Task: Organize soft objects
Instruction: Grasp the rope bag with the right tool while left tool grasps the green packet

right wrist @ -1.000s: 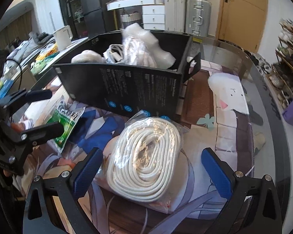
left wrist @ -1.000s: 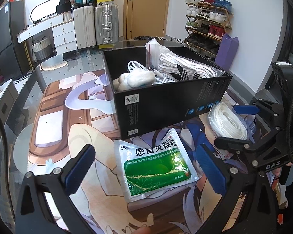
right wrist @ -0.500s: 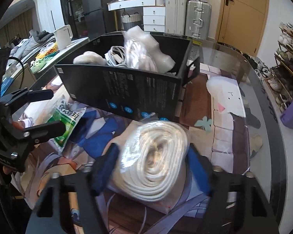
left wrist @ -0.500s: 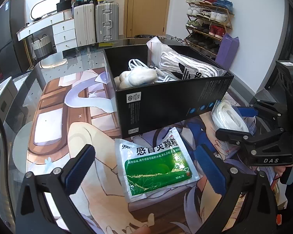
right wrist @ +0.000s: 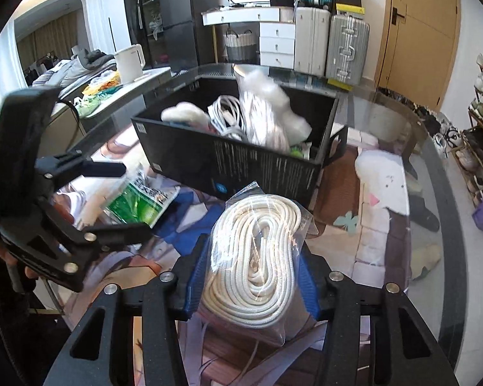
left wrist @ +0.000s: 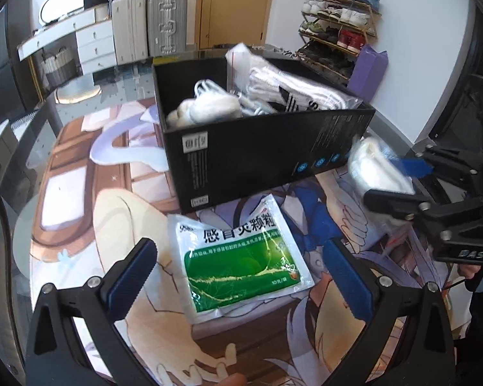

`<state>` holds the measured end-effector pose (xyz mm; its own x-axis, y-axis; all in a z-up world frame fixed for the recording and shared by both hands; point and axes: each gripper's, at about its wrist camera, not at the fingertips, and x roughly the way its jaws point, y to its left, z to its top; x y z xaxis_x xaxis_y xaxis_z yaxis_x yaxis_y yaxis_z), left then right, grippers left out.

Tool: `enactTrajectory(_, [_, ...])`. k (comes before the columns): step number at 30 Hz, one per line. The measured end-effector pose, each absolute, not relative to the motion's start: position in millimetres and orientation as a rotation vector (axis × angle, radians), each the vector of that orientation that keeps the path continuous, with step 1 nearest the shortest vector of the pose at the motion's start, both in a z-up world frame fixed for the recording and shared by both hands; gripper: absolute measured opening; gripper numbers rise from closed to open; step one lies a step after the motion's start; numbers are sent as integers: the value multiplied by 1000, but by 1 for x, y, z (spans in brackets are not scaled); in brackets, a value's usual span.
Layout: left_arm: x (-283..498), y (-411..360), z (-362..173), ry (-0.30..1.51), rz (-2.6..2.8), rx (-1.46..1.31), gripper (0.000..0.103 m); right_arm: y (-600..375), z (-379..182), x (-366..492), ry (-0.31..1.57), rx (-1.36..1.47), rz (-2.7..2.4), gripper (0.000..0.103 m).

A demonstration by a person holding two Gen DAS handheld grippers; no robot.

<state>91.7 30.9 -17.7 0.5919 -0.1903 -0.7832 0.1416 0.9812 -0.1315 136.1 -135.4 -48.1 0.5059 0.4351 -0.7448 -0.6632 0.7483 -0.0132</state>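
Observation:
My right gripper (right wrist: 251,276) is shut on a clear bag of coiled white rope (right wrist: 257,254) and holds it up off the table, in front of the black box (right wrist: 241,164). The box holds white cables, socks and other soft white items (left wrist: 273,99). The rope bag also shows in the left wrist view (left wrist: 376,167), beside the box (left wrist: 257,157). My left gripper (left wrist: 241,270) is open, its fingers either side of a green and white medicine sachet (left wrist: 241,257) lying flat on the table. The sachet also shows in the right wrist view (right wrist: 138,202).
The table is glass over a cartoon-print mat (left wrist: 80,199) with a curved edge (right wrist: 447,193). Suitcases (left wrist: 151,22), a white dresser and a shoe rack (left wrist: 338,32) stand beyond it. A white kettle (right wrist: 128,64) sits on a counter at the left.
My right gripper has closed on the rope bag and lifted it off the table toward the box. My left gripper has stayed open over the sachet.

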Motion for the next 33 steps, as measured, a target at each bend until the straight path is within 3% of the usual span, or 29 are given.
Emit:
enactTrajectory(20, [96, 14, -23, 950, -108, 30, 102, -141, -29, 125, 742, -319, 669, 50])
enactTrajectory(27, [91, 20, -17, 904, -134, 37, 68, -146, -23, 123, 727, -310, 663, 50])
enactTrajectory(33, [87, 24, -13, 901, -171, 28, 60, -148, -20, 121, 720, -313, 665, 50])
